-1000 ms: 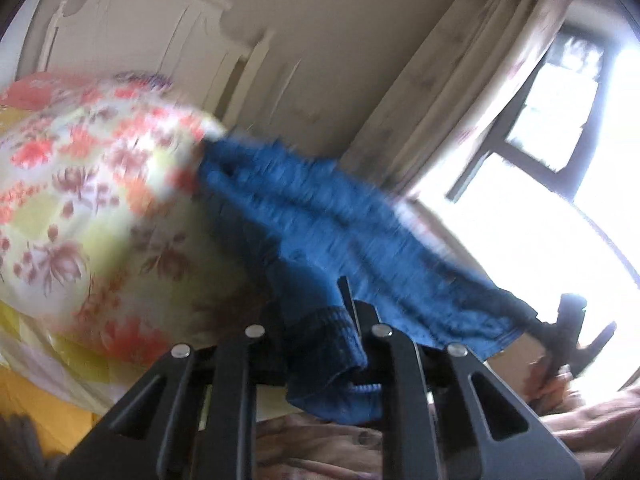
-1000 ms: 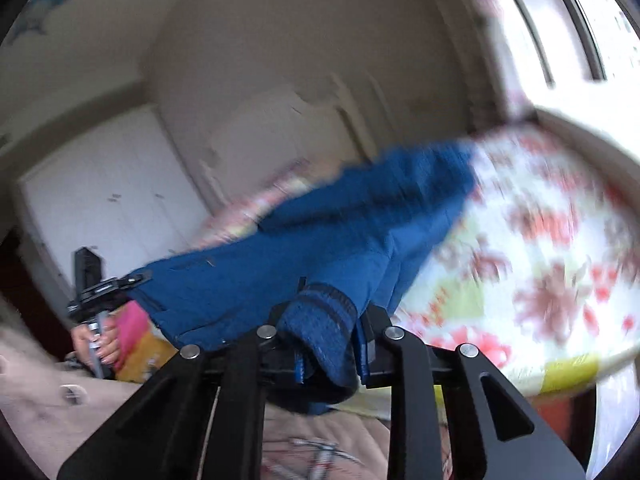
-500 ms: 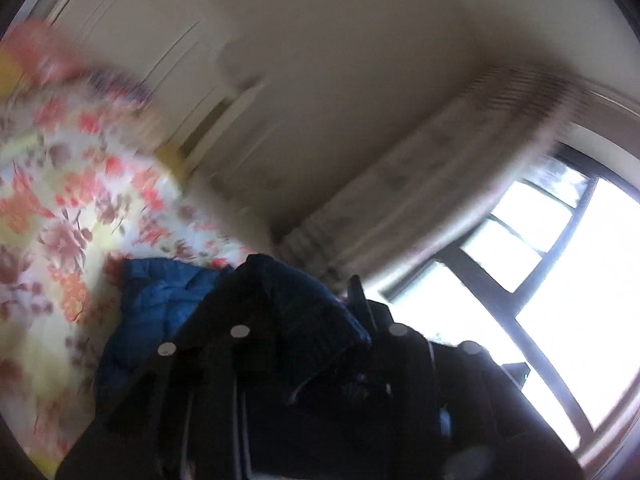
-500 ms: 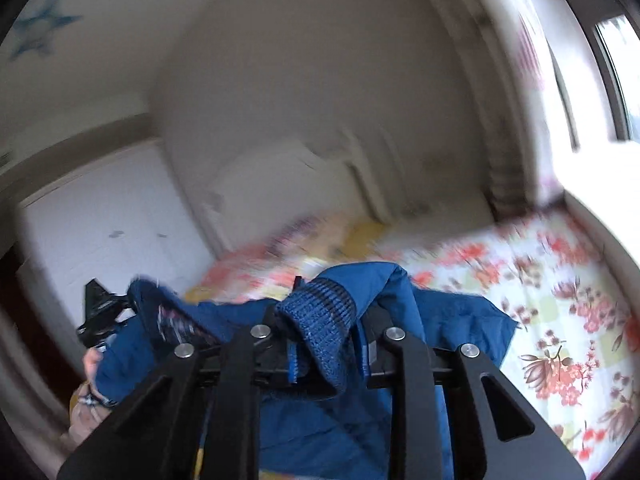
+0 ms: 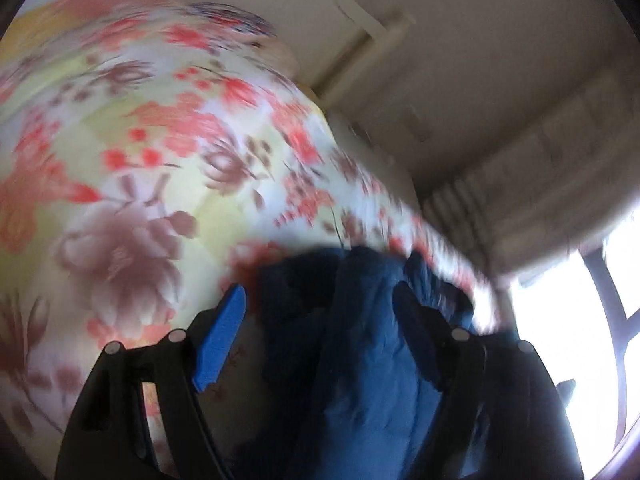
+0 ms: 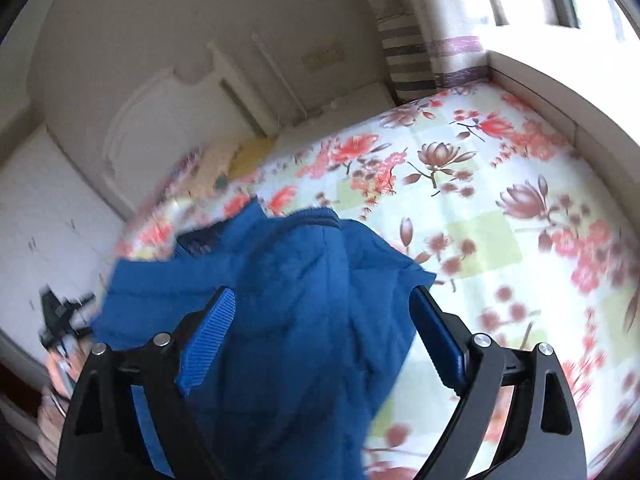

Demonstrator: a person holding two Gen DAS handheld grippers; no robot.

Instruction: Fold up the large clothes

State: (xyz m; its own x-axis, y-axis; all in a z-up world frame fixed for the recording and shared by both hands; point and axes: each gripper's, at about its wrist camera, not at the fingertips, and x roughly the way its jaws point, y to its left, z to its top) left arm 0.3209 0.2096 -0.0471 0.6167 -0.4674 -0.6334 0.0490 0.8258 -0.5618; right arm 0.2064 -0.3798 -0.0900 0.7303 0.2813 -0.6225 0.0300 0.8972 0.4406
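Observation:
A blue padded jacket (image 5: 360, 344) with a dark knit edge (image 6: 316, 214) lies crumpled on the floral bedsheet (image 5: 132, 184). In the left wrist view my left gripper (image 5: 320, 296) straddles it with the jaws opening. Its blue left pad (image 5: 220, 340) stands clear of the cloth, and fabric drapes over the right finger (image 5: 416, 332). In the right wrist view my right gripper (image 6: 323, 294) is also opening wide. The jacket (image 6: 288, 320) lies loose between its blue pads (image 6: 208, 344), not pinched. The left gripper (image 6: 60, 316) shows small at the left edge, in a hand.
The floral bed (image 6: 480, 208) fills the right. A cream headboard (image 6: 160, 120) and white wardrobe doors (image 6: 44, 236) stand behind. A striped curtain (image 6: 408, 60) and bright window (image 5: 560, 320) border the bed's far side.
Both grippers were shut on the jacket's knit edge; now both jaws stand spread and the cloth is loose. The jacket has come down from stretched in the air to bunched on the bed.

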